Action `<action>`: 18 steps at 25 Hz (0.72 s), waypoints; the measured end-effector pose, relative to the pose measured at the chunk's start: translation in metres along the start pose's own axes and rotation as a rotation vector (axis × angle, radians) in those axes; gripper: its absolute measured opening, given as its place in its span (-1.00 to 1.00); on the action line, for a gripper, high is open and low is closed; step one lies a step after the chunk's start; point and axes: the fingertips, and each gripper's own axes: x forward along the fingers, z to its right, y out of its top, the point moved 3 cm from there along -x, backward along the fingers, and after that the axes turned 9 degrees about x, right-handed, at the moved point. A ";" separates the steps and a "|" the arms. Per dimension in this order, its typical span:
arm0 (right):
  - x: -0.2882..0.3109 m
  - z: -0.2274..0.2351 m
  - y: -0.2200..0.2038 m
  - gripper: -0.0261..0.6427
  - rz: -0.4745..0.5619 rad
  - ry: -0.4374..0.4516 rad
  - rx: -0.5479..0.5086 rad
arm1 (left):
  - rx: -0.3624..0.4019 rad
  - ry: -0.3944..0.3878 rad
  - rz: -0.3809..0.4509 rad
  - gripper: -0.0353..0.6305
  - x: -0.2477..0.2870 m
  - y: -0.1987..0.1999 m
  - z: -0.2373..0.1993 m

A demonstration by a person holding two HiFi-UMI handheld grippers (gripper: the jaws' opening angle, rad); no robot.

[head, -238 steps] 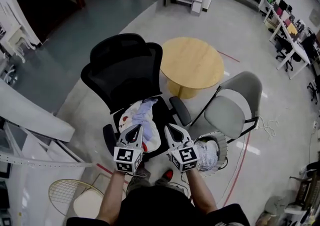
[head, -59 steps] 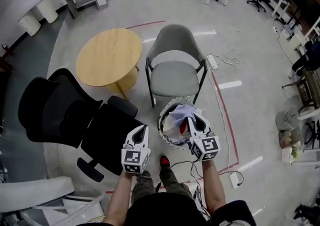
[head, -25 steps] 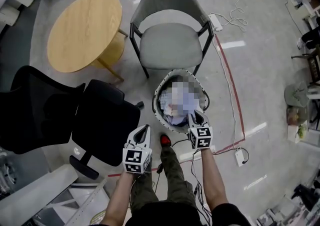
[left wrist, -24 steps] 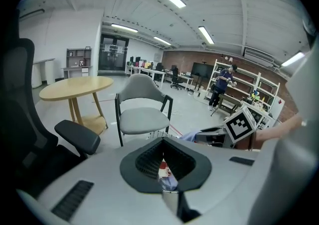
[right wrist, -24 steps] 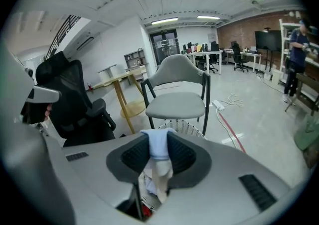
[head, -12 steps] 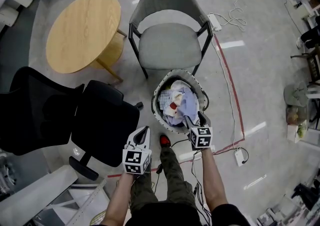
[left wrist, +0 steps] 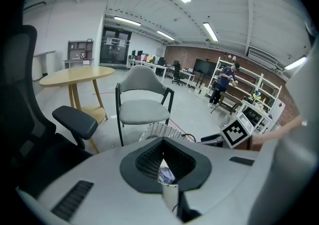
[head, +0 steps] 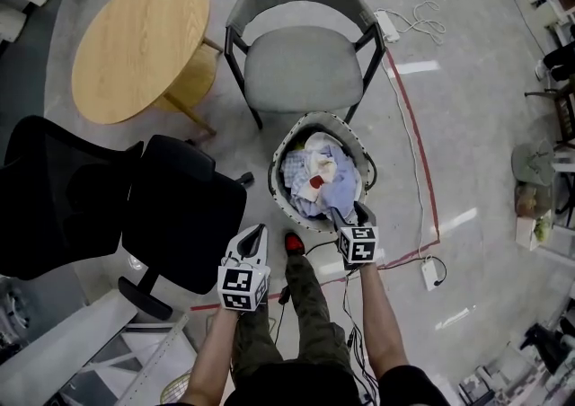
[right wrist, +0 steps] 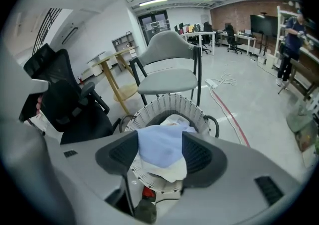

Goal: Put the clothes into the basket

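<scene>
A white mesh basket [head: 277,171] stands on the floor in front of the grey chair, holding a heap of light clothes [head: 316,175]. My right gripper [head: 348,212] hangs over the basket's near rim. Its jaws have just been opening and now stand wide. In the right gripper view a light blue cloth [right wrist: 160,144] lies between the pads of the right gripper [right wrist: 159,153] and drapes over the basket's [right wrist: 169,103] rim onto a white garment. My left gripper [head: 257,232] is shut and empty, held to the basket's left above the floor; its own view shows the left gripper [left wrist: 162,158] with tips together.
A grey chair [head: 301,63] stands right behind the basket. A round wooden table [head: 135,40] is at the far left and a black office chair [head: 175,207] at the near left. Red floor tape [head: 419,157] and cables [head: 422,22] run on the right. The person's red shoe [head: 294,242] is beside the basket.
My right gripper has sunk to the basket's near rim and its jaws have gone from shut to wide. The light blue cloth now rests on the heap and rim. The left gripper has barely shifted.
</scene>
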 end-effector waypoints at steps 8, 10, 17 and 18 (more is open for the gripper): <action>0.004 0.008 -0.024 -0.09 -0.039 -0.005 0.047 | -0.011 -0.008 -0.023 -0.87 0.010 -0.008 0.002; 0.005 0.007 -0.022 -0.09 -0.035 -0.002 0.053 | -0.010 -0.008 -0.018 -0.88 0.012 -0.006 0.002; 0.003 0.001 -0.001 -0.09 0.004 0.007 0.044 | -0.001 -0.003 0.000 -0.87 0.010 0.006 0.000; 0.001 -0.001 0.003 -0.09 0.012 0.008 0.041 | 0.001 -0.002 0.003 -0.88 0.008 0.008 0.000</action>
